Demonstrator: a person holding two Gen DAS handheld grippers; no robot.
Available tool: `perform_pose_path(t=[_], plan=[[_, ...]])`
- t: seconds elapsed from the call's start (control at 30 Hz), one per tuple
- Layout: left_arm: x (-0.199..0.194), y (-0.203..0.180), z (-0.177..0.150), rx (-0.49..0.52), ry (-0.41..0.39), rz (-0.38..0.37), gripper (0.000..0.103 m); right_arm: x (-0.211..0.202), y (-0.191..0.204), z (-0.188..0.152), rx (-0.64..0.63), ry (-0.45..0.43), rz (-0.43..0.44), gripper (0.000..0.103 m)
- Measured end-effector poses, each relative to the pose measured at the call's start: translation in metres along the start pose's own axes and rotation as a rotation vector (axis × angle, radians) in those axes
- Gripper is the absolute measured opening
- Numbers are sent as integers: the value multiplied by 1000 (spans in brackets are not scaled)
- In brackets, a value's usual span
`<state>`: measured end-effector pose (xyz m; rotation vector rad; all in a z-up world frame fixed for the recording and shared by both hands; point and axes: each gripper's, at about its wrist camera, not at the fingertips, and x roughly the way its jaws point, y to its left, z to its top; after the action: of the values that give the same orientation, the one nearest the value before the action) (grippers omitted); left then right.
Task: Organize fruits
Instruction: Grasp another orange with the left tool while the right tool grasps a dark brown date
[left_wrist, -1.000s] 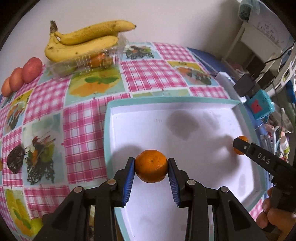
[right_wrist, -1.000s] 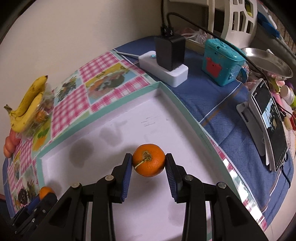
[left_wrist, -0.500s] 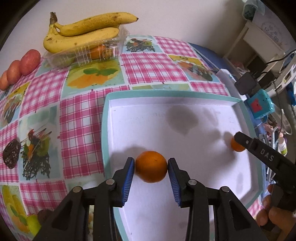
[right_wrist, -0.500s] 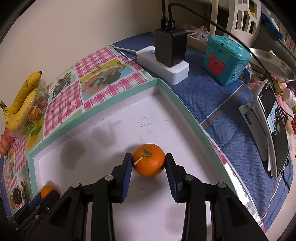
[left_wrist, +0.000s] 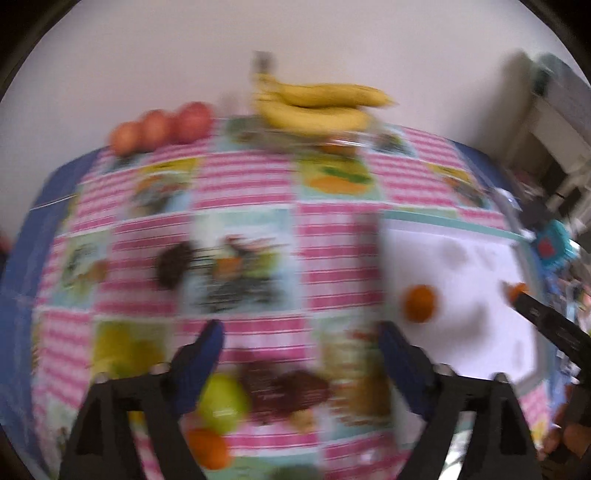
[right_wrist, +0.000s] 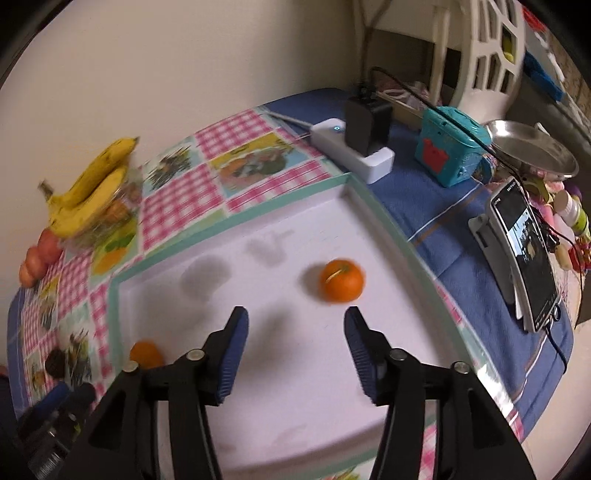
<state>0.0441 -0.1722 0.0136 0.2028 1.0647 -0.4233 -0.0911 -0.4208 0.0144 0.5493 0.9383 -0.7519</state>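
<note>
Two oranges lie in the white tray with the teal rim (right_wrist: 236, 218). One orange (right_wrist: 340, 280) rests ahead and right of my open, empty right gripper (right_wrist: 295, 325). The other orange (right_wrist: 146, 354) lies near the tray's left edge; it also shows in the blurred left wrist view (left_wrist: 419, 303). My left gripper (left_wrist: 301, 345) is open and empty over the pink checked cloth, left of the tray (left_wrist: 443, 221). A third orange (left_wrist: 207, 448) and a green fruit (left_wrist: 221, 402) lie on the cloth just below the left fingers.
Bananas (left_wrist: 317, 107) on a clear box and red fruits (left_wrist: 162, 127) sit at the table's far edge by the wall. A white power strip with a charger (right_wrist: 354, 147), a teal toy (right_wrist: 450, 147), a phone on a stand (right_wrist: 524, 254) and a metal pan (right_wrist: 532, 151) lie right of the tray.
Both grippers opened and let go of their oranges in the tray. The left gripper swung left over the cloth. The right gripper drew back from its orange.
</note>
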Motion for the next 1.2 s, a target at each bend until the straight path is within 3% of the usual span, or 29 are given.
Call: perform_pose_path(t=[0.03, 0.1, 0.2, 0.43, 0.57, 0.77, 0.97, 1.2], plan=[[-3, 12, -3, -15, -15, 30, 103, -3, 8, -5, -21, 3, 5, 68], [-9, 37, -11, -45, -42, 87, 103, -7, 20, -14, -51, 6, 20, 72], [-15, 71, -23, -89, -59, 157, 103, -11, 40, -30, -88, 19, 51, 91], [-25, 136, -46, -202, -76, 254, 103, -19, 88, -67, -199, 21, 111, 92], [-29, 167, -51, -281, -69, 261, 103, -25, 112, -82, -214, 10, 170, 92], [-41, 204, -53, -348, -122, 284, 103, -30, 153, -101, -281, 23, 280, 92], [-50, 217, -50, -384, -175, 238, 103, -34, 182, -111, -360, 39, 335, 92], [-45, 205, -46, -376, -139, 49, 103, -29, 180, -109, -311, 64, 371, 92]])
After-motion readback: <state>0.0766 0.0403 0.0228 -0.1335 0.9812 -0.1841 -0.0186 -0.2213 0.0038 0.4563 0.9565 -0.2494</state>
